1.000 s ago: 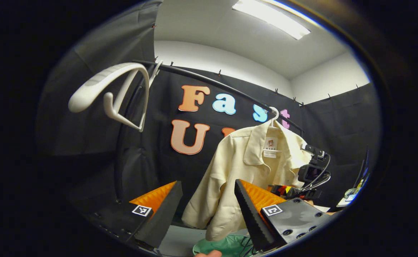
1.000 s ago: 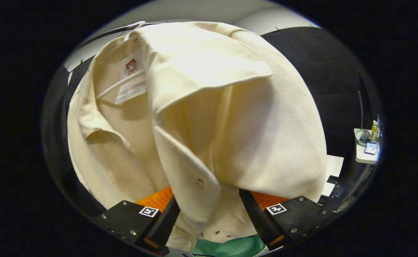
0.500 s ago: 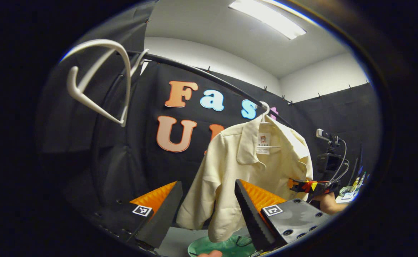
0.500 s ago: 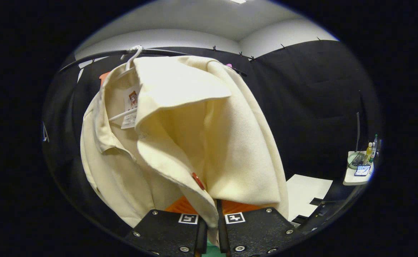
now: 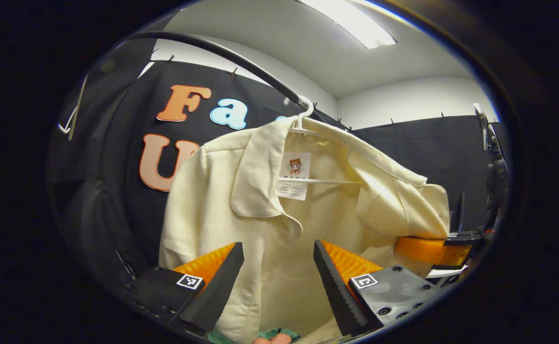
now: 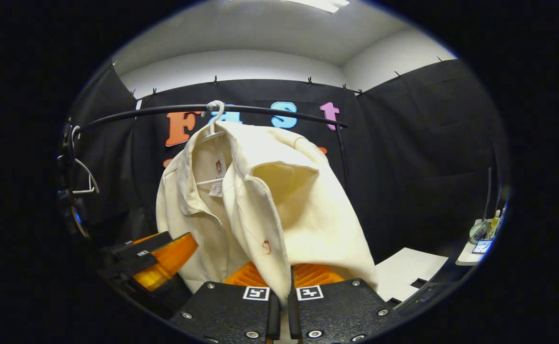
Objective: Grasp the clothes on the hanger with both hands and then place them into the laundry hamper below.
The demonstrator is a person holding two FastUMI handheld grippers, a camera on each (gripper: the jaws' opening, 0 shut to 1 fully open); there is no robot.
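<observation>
A cream shirt (image 5: pixel 260 215) hangs on a white hanger (image 5: pixel 303 114) from the black rail (image 5: pixel 241 59). My left gripper (image 5: pixel 278 248) is open just in front of the shirt's left half, and the cloth fills the gap behind its fingers. In the right gripper view my right gripper (image 6: pixel 281 306) is shut on the shirt's (image 6: pixel 279 200) front edge, which is drawn out toward the camera. That gripper's orange finger (image 5: pixel 422 251) shows beside the shirt in the left gripper view. A sliver of the green hamper (image 5: pixel 286 331) peeks out under the hem.
An empty white hanger (image 6: pixel 86 177) hangs at the rail's (image 6: pixel 164 111) left end. The left gripper's orange finger (image 6: pixel 164 260) shows low on the left. A white sheet (image 6: pixel 403 272) lies at lower right, near a small table with bottles (image 6: pixel 479 239).
My right gripper has closed on the shirt's front edge and pulled it back from the rail. My left gripper has moved up close to the shirt, still open.
</observation>
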